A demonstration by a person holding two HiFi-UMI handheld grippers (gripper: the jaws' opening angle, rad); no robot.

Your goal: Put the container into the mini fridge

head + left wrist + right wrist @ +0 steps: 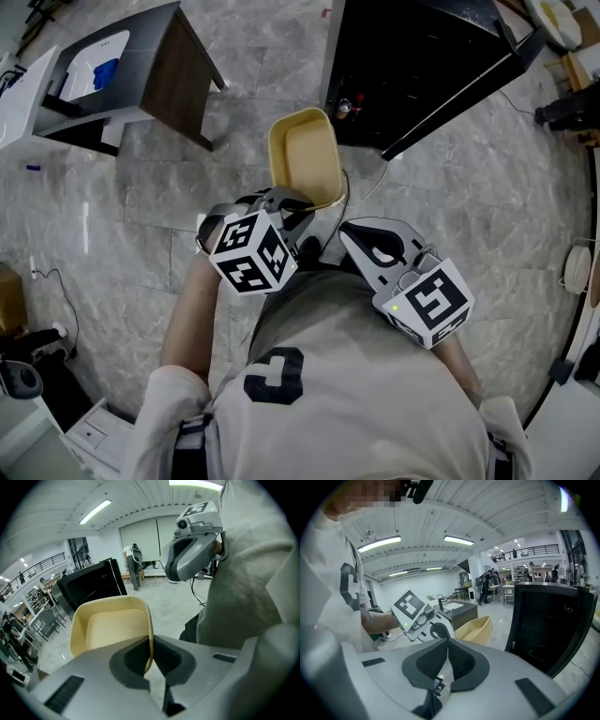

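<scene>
left gripper jaws clamped tight on the yellow container's side wall, carrying it above the marble floor. right gripper jaws pressed together, nothing between them. black mini fridge just beyond the container.

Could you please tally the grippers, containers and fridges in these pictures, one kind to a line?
Grippers: 2, the left gripper and the right gripper
Yellow container: 1
Black mini fridge: 1
Total: 4
</scene>
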